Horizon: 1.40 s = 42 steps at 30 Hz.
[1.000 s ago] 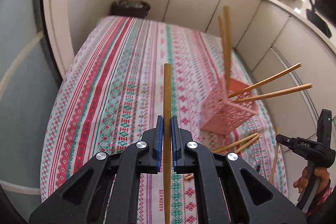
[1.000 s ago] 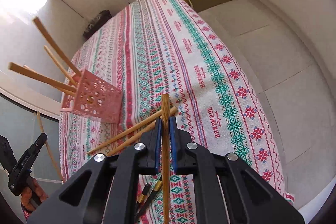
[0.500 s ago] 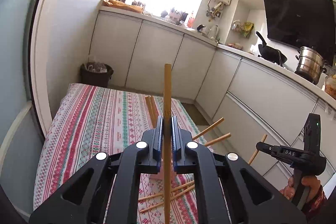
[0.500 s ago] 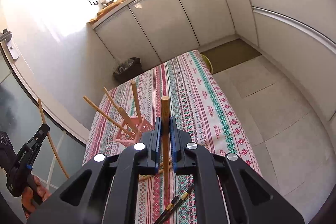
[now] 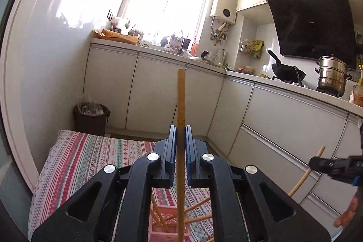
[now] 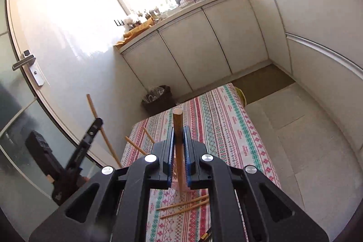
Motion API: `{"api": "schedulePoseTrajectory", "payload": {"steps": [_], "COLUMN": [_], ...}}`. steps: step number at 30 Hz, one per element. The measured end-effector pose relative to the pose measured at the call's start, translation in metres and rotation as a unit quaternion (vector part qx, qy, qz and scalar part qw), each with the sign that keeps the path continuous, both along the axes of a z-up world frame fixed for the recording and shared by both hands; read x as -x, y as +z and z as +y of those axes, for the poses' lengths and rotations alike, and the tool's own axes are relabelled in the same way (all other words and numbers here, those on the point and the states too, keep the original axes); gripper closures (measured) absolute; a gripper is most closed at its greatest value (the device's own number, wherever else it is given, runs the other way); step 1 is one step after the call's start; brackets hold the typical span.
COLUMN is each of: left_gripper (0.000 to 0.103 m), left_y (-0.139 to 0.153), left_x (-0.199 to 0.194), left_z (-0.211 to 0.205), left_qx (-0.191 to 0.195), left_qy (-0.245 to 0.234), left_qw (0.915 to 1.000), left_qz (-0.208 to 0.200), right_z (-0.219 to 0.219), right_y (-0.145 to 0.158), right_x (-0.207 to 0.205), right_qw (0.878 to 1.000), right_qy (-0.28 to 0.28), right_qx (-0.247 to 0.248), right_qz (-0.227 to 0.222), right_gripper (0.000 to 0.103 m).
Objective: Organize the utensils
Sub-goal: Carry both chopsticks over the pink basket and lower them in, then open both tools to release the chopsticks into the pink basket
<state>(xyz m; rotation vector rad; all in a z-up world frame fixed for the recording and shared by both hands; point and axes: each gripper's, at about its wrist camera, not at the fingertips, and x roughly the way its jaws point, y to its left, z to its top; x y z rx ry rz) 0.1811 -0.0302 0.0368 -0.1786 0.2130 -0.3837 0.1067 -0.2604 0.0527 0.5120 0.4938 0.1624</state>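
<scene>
- Your left gripper (image 5: 180,146) is matt black plastic with shiny metal screw heads; its ribbed blue pads clamp a smooth pale wooden chopstick (image 5: 181,106).
- Your right gripper (image 6: 178,146) has the same finish and pinches a darker wooden stick (image 6: 177,126).
- The cloth (image 6: 226,128) at lower centre is woven, patterned, matt.
- The cabinets (image 5: 154,90) are glossy.
- The pot (image 5: 332,76) at right is polished metal.
- The basket (image 5: 163,226) at the bottom is pink plastic.

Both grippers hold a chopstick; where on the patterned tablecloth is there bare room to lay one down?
The far half of the striped red-and-green tablecloth toward the dark waste bin is bare, as is its edge by the tiled floor. It is crowded near the pink perforated basket and the loose bamboo chopsticks.
</scene>
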Motion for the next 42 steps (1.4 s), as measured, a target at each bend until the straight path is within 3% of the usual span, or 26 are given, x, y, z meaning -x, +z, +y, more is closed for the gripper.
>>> {"api": "schedulePoseTrajectory", "payload": {"steps": [5, 11, 12, 14, 15, 21, 27, 37, 39, 41, 42], "left_gripper": [0.097, 0.096, 0.094, 0.079, 0.076, 0.076, 0.061, 0.045, 0.037, 0.035, 0.034], "left_y": [-0.02, -0.054, -0.061, -0.069, -0.07, -0.024, 0.019, 0.024, 0.025, 0.025, 0.025], "left_x": [-0.035, -0.057, -0.059, -0.063, -0.062, -0.03, 0.009, 0.017, 0.019, 0.022, 0.023], "left_z": [-0.004, -0.006, -0.006, -0.006, -0.004, 0.018, 0.053, 0.086, 0.09, 0.092, 0.092], "left_qx": [0.009, 0.006, 0.005, 0.0, 0.0, 0.014, 0.049, 0.068, 0.073, 0.074, 0.074], "left_qy": [0.024, 0.049, 0.049, 0.045, 0.046, 0.05, 0.078, 0.109, 0.115, 0.118, 0.118], "left_qw": [0.9996, 0.9986, 0.9986, 0.999, 0.9989, 0.9969, 0.9888, 0.9853, 0.9837, 0.9828, 0.9828], "left_qz": [-0.011, -0.021, -0.02, -0.005, -0.004, -0.059, -0.117, -0.113, -0.117, -0.121, -0.121], "right_z": [0.01, 0.025, 0.028, 0.034, 0.037, 0.055, 0.077, 0.096, 0.096, 0.095, 0.094], "right_y": [0.035, 0.042, 0.041, 0.037, 0.036, 0.021, 0.012, -0.043, -0.042, -0.036, -0.032], "right_x": [-0.009, -0.035, -0.041, -0.052, -0.056, -0.077, -0.09, -0.112, -0.11, -0.106, -0.103], "right_qw": [0.999, 0.998, 0.998, 0.998, 0.998, 0.998, 0.995, 0.997, 0.996, 0.996, 0.996], "right_qy": [0.007, 0.016, 0.019, 0.02, 0.02, 0.023, 0.019, 0.023, 0.017, 0.005, 0.002], "right_qx": [0.01, 0.019, 0.019, 0.023, 0.028, 0.045, 0.083, 0.079, 0.08, 0.083, 0.08], "right_qz": [-0.039, -0.056, -0.055, -0.056, -0.056, -0.045, -0.044, -0.011, -0.019, -0.036, -0.044], "right_gripper": [0.095, 0.095, 0.095, 0.095, 0.095, 0.095, 0.095, 0.092, 0.081, 0.054, 0.051]}}
